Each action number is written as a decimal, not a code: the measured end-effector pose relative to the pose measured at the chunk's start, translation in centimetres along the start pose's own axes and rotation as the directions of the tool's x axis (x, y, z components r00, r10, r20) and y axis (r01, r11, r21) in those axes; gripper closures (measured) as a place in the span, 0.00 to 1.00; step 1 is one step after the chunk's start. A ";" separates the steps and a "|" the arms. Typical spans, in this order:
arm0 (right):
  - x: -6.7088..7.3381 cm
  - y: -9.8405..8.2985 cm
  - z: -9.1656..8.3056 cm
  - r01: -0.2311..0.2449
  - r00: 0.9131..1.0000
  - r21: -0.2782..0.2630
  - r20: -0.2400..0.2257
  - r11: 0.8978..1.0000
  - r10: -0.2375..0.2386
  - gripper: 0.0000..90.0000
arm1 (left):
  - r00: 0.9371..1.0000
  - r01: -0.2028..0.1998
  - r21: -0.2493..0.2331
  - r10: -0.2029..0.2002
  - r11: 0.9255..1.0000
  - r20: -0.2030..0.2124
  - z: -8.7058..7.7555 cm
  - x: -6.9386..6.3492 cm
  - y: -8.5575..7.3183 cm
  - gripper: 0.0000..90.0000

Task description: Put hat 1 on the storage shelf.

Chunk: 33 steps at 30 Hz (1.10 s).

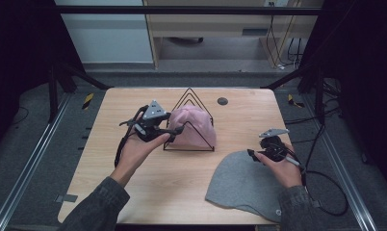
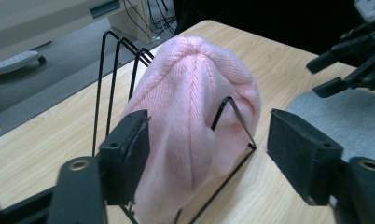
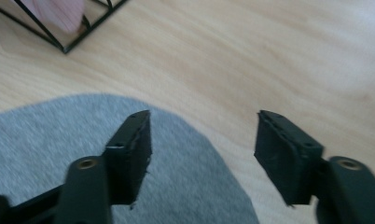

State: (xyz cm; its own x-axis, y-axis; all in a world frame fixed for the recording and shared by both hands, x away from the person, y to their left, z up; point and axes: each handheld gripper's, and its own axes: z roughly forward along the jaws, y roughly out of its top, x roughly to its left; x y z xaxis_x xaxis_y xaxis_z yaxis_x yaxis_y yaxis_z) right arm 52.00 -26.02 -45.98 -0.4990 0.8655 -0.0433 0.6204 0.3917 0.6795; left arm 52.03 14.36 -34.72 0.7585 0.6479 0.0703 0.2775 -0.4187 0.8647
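Pink hat [image 2: 195, 116] resting on wire rack [image 2: 112, 79]; grey hat [image 3: 59, 154] waiting.
Left gripper [image 2: 206, 154] standing open, empty, around pink hat; right gripper [image 3: 202, 154] hovering open above grey hat.

Both hands on the table, both grippers w/ jaws apart

Left hand [image 1: 136, 149] comes in from the bottom left, forearm in a dark sleeve angled up and to the right, palm cupping the left gripper [image 1: 178, 130] from below; the jaws point right, approx. level, and stand wide apart w/ nothing pressed between the pads (grey three-cornered plate on top, cable hanging by the wrist). Right hand [image 1: 284, 168] sits at the right side, lower in the high view, wrist bent inward; the right gripper [image 1: 251, 154] points left and down, jaws also parted, pads gripping nothing.
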 end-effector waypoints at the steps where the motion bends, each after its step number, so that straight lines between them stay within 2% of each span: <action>1: -0.2 -0.3 0.2 -0.012 1.000 0.024 -0.004 1.000 0.012 0.46 | 1.000 -0.001 0.007 0.001 1.000 -0.002 -0.3 -0.1 -0.2 0.28; 7: -1.0 -1.4 0.6 -0.035 0.999 0.084 0.003 0.996 0.035 0.50 | 0.999 0.047 0.063 -0.049 0.997 0.020 -1.1 -0.1 -3.2 0.16; 13: -1.7 -2.1 0.9 -0.064 0.998 0.123 0.013 0.990 0.063 0.49 | 0.995 0.098 0.104 -0.100 0.990 0.011 -1.4 -0.1 -6.7 0.15; 16: -1.9 -2.4 1.0 -0.071 0.997 0.131 0.016 0.989 0.070 0.48 | 0.994 0.104 0.128 -0.106 0.986 0.002 -1.4 -0.1 -8.5 0.15; 18: -1.9 -2.5 1.1 -0.077 0.997 0.136 0.012 0.988 0.076 0.48 | 0.996 0.090 0.165 -0.090 0.982 -0.007 -1.4 0.0 -9.3 0.14; 20: -1.9 -2.6 1.1 -0.078 0.997 0.137 0.007 0.987 0.078 0.48 | 0.997 0.076 0.190 -0.075 0.979 -0.015 -1.5 0.1 -9.9 0.14; 22: -1.8 -2.6 1.2 -0.080 0.997 0.137 0.002 0.987 0.080 0.48 | 0.996 0.094 0.195 -0.093 0.976 -0.013 -1.5 0.3 -10.4 0.14; 26: -1.9 -2.6 1.2 -0.080 0.997 0.141 -0.006 0.987 0.081 0.49 | 0.995 0.100 0.219 -0.096 0.971 -0.030 -1.4 0.5 -11.2 0.14; 33: -1.8 -2.7 1.0 -0.076 0.996 0.139 -0.027 0.987 0.080 0.59 | 0.993 0.118 0.216 -0.110 0.969 -0.047 -1.5 0.6 -11.6 0.14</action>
State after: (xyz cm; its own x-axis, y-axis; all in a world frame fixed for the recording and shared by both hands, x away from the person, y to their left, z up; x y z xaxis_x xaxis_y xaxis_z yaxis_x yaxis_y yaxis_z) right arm 51.87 -28.32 -48.50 -0.4634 0.8856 0.0310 0.7348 0.3645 0.5721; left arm 48.43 20.56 -43.98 0.6946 0.7194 -0.0015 0.4854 -0.4670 0.7391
